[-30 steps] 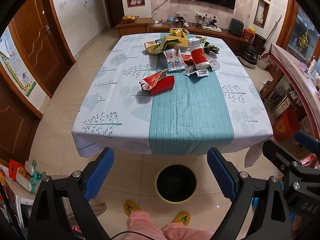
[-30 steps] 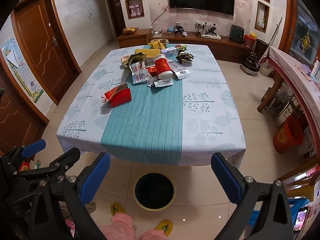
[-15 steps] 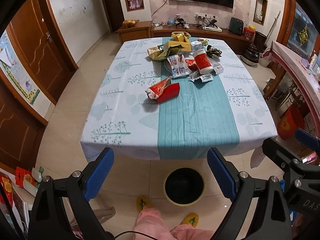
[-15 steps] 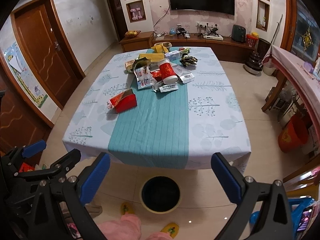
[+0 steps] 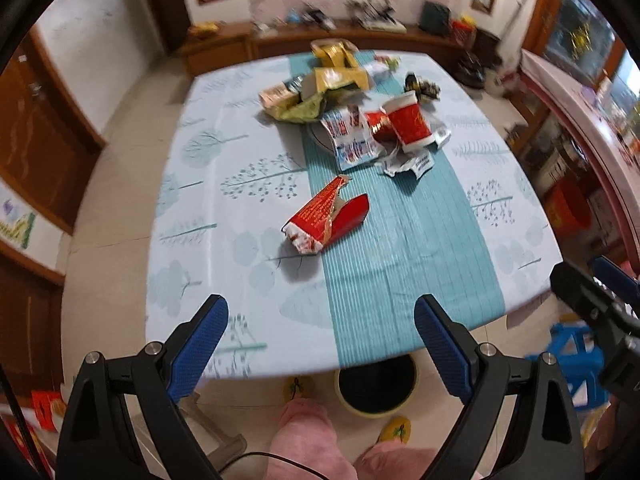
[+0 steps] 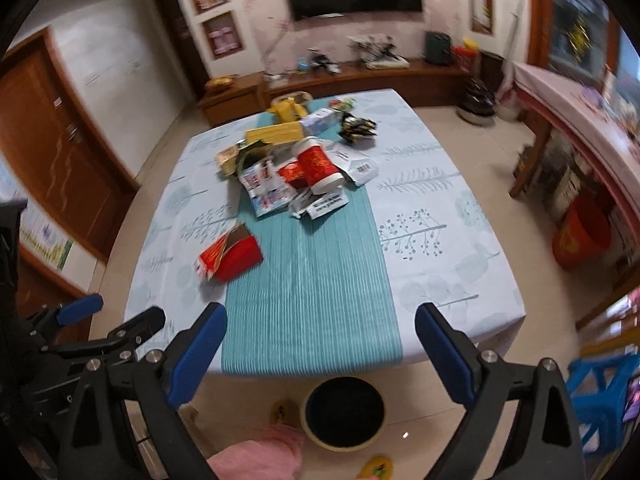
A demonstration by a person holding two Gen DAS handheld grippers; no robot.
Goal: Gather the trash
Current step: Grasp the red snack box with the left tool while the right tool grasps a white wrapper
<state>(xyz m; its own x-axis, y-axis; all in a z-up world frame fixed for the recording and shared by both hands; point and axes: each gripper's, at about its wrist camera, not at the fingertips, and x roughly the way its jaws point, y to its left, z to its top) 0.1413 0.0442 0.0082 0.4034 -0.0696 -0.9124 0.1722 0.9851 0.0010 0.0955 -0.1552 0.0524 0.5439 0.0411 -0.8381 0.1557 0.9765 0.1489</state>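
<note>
My left gripper (image 5: 320, 322) and right gripper (image 6: 320, 330) spread wide, empty, torn red wrapper (image 5: 326, 220) crumpled on table (image 5: 400, 272), silver lining showing

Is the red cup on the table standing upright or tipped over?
Tipped over. The red cup lies on its side among the wrappers, its white rim toward the near edge of the table. Whether anything is inside cannot be told.

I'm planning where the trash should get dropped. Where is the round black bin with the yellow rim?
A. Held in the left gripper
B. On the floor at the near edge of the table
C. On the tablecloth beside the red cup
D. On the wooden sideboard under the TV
B: the round black bin with the yellow rim stands on the tiled floor just past the near edge of the table, by the person's slippers.
</note>
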